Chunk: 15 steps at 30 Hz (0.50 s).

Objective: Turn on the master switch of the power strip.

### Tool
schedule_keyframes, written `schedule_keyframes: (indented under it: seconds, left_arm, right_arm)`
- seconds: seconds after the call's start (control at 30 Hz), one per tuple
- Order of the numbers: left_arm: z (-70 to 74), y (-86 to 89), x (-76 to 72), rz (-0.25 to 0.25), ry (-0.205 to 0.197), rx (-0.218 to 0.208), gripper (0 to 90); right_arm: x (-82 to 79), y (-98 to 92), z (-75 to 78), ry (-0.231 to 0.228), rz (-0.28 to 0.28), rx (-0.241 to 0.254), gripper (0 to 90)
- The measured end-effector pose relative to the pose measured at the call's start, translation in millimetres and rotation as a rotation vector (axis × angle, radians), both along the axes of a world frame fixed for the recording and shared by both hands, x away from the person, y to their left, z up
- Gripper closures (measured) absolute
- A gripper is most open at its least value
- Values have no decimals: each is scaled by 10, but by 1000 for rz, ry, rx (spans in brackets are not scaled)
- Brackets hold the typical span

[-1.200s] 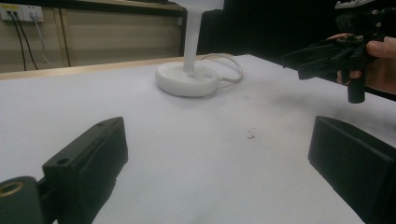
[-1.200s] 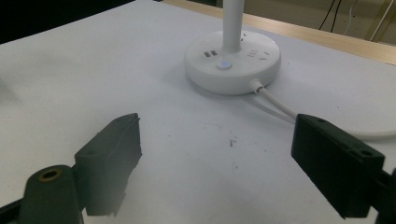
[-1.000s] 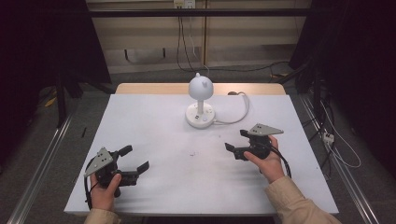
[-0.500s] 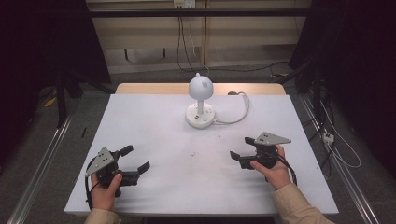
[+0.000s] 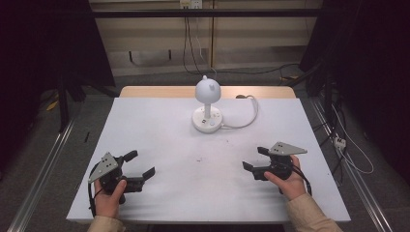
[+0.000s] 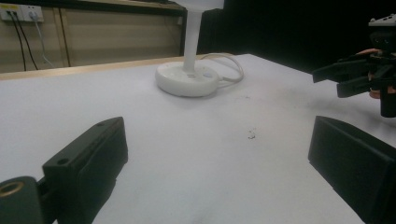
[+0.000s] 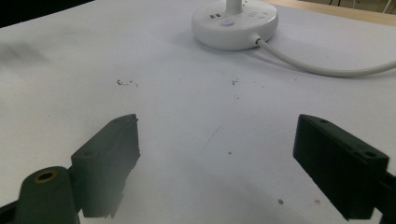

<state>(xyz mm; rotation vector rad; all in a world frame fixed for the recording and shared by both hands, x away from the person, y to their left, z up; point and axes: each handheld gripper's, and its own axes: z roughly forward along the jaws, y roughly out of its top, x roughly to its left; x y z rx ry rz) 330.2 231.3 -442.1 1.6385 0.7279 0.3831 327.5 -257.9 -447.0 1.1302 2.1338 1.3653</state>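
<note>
While nr lamp (image 5: 208, 104): claws apart (empty)

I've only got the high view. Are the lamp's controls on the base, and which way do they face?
Observer: Yes. The right gripper view shows a round button on top of the lamp base, with what look like two small ports beside it.
Operator: Where does the cord leave the base?
Observer: The white cord exits low on the base's side through a short collar, then lies flat on the table.
Operator: Right gripper, anything in it?
Observer: No. The right gripper is open, bare tabletop between its fingers.
Operator: Left one?
Observer: The left gripper is open too, nothing between its jaws.
</note>
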Motion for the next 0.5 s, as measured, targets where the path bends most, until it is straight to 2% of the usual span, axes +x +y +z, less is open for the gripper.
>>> schedule_keyframes:
  seconds: [0.5]
  left_arm:
    - [-3, -5, 3, -1, 1, 8, 45]
  right_arm:
    - [-131, -85, -31, 0, -1, -4, 143]
